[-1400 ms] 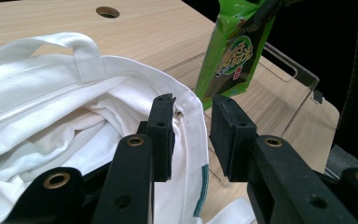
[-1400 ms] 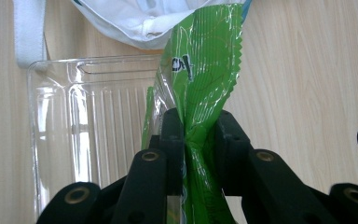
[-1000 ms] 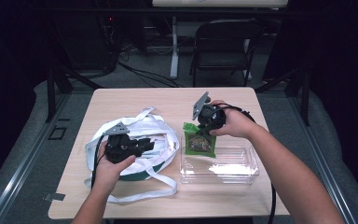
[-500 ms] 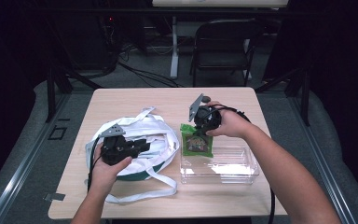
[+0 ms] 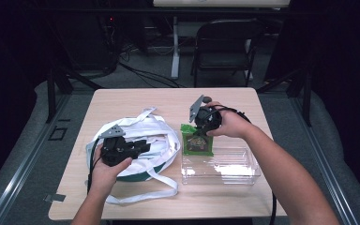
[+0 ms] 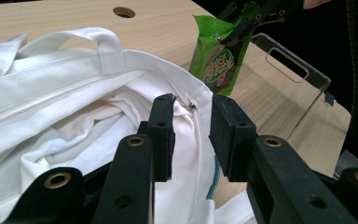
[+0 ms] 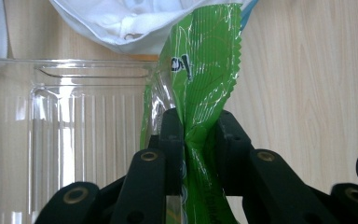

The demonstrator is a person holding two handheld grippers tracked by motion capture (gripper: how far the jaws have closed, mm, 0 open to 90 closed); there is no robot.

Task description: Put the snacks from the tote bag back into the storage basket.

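Note:
A green snack packet [image 5: 198,144] hangs at the near-left corner of a clear plastic box [image 5: 220,166], tilted, with its lower end over the box's rim. My right gripper [image 5: 196,132] is shut on the packet's upper end. In the right gripper view both pads [image 7: 172,140] pinch the crinkled green film [image 7: 200,60]. My left gripper [image 5: 140,146] rests on a white cloth bag [image 5: 145,131] at its open mouth. In the left gripper view the bag's rim [image 6: 193,106] runs between the pads [image 6: 163,135] and appears pinched there. Beyond it, the packet [image 6: 216,65] hangs from the other gripper.
The wooden table [image 5: 136,101] has a round hole near its far side. The bag's long white straps [image 5: 154,187] trail toward the front edge. The clear box [image 6: 279,93] has cut-out handles. A black chair [image 5: 225,47] stands on the floor beyond the table.

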